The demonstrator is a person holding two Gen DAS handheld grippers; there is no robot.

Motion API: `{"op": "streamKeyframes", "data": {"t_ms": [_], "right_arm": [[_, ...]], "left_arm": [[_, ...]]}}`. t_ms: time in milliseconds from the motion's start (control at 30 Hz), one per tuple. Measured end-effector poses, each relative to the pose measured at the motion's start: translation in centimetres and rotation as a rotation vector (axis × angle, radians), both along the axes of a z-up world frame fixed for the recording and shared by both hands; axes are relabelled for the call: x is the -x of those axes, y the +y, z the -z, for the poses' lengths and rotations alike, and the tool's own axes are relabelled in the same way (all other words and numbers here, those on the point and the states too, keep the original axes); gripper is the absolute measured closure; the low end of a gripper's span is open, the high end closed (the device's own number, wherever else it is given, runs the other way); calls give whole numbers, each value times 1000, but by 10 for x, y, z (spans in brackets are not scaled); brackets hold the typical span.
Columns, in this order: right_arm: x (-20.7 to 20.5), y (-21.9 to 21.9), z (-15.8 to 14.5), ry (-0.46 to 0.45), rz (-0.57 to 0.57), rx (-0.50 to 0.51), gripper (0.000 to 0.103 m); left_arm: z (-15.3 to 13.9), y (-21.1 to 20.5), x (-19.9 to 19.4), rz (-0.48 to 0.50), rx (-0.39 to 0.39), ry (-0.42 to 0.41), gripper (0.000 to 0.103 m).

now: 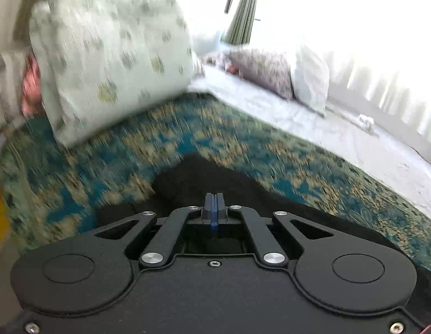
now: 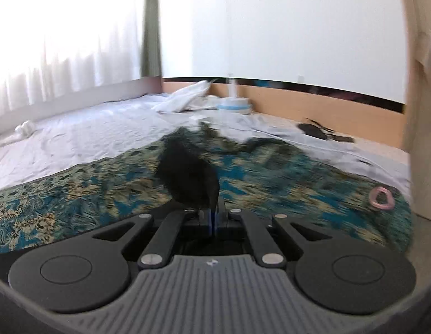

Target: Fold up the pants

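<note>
Two grippers, the left gripper (image 1: pixel 214 194) and the right gripper (image 2: pixel 214 208), each pinch the black pants (image 2: pixel 187 172) tight above the patterned blanket (image 1: pixel 243 144), apparently lifting an edge to fold over.

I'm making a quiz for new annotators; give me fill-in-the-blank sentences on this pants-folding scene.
1. The pants are ____ in colour.
2. The right gripper is shut on a fold of the ____.
3. The pink ring lies on the ____ and gold patterned cloth.
4. The left gripper has its jaws ____.

Missing words: black; pants; blue; shut
</note>
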State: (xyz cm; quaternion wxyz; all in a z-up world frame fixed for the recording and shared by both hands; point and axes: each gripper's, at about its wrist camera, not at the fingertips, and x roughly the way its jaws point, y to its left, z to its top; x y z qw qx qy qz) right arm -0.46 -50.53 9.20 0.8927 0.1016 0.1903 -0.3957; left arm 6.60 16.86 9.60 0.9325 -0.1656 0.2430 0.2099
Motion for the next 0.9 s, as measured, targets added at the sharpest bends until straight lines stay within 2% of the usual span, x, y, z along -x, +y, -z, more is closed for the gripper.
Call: {"op": "streamKeyframes", "data": {"t_ms": [67, 133, 200, 300, 367, 400, 433, 500, 533, 633, 733, 867, 900], "right_arm": [[23, -5, 6, -1, 26, -34, 98], [39, -18, 19, 16, 50, -95, 98], [49, -26, 39, 41, 71, -154, 98], [57, -31, 62, 47, 95, -215, 98], [60, -27, 70, 35, 105, -211, 99], [59, -24, 71, 40, 109, -193, 98], [55, -20, 72, 49, 113, -177, 98], [53, -14, 73, 60, 119, -158, 98], [54, -12, 73, 61, 124, -152, 98], [54, -9, 75, 64, 131, -131, 98], [52, -9, 74, 81, 124, -108, 98], [52, -13, 69, 68, 124, -132, 97], [53, -15, 67, 58, 126, -145, 98]], "left_arm": [[3, 3, 8, 32, -2, 12, 102], [12, 4, 11, 89, 36, 56, 102], [27, 5, 12, 149, 96, 93, 99], [43, 5, 10, 211, 222, 119, 89], [48, 4, 8, 237, 241, 112, 75], [50, 2, 7, 244, 236, 113, 61], [52, 1, 5, 251, 230, 111, 53], [54, 0, -1, 268, 222, 96, 46], [55, 0, -6, 265, 224, 89, 38], [64, 8, -23, 219, 238, 89, 26], [74, 17, -43, 166, 244, 97, 22], [77, 25, -65, 124, 269, 77, 19], [77, 26, -69, 107, 272, 82, 29]]}}
